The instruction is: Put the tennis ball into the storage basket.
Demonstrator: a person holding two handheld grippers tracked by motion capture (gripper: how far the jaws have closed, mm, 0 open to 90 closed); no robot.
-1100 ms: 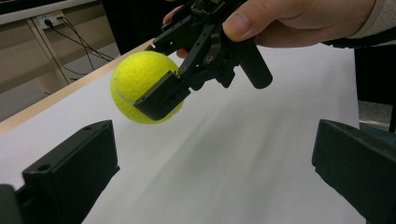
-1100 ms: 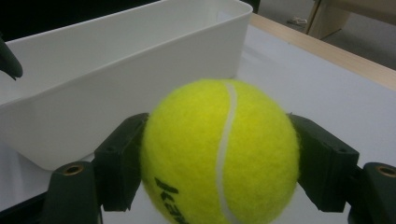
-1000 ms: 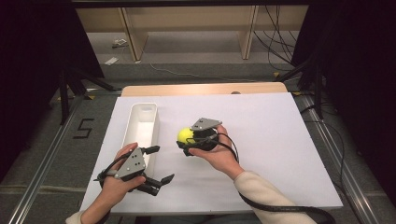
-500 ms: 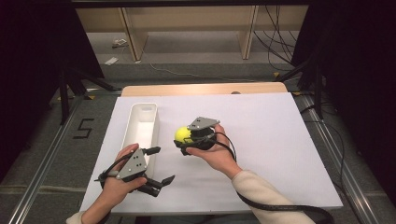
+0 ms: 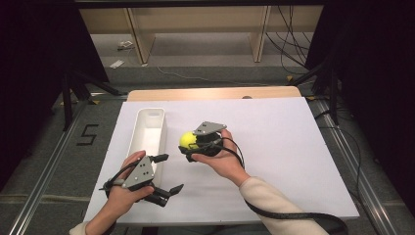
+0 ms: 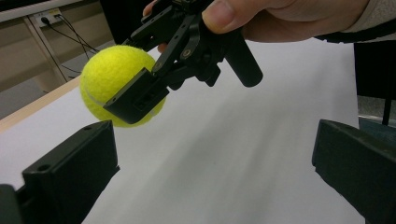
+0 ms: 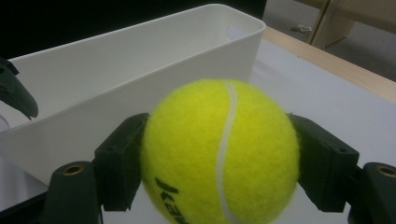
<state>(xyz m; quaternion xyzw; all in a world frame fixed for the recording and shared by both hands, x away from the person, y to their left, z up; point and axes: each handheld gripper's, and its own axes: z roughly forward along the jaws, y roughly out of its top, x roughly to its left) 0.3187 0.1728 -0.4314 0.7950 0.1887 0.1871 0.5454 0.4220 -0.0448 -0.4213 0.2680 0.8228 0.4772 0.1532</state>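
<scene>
Your right gripper (image 5: 187, 147) is pinching the ball (image 5: 187, 140), one black jaw pressed on each side of it, and it holds the ball above the white sheet (image 5: 274, 142), just beside the bin (image 5: 147, 131) on its right side. From above, the ball is a small yellow patch half covered by the grey plate (image 5: 209, 128). The right gripper view brings the ball (image 7: 220, 151) up close: fuzzy felt, a curved white seam, and black lettering cut off at the bottom edge so you cannot read it. That view also shows the bin (image 7: 116, 88) right behind the ball, a smooth white plastic wall with a rounded corner and a rolled rim.

Your left gripper (image 5: 166, 172) has its jaws spread wide with nothing between them, near the front edge of the sheet, just below the bin's near end. Its own view looks across the sheet at the ball (image 6: 116, 84) from the side and shows daylight under it, which the high view does not make plain. There you also see the right gripper (image 6: 144, 93) with one flat pad laid over the ball's face, and your right hand (image 6: 280, 18) cut off at the top edge.

The bin's inside floor is hard to make out in the high view. A wooden table edge (image 5: 210, 93) shows beyond the sheet.
</scene>
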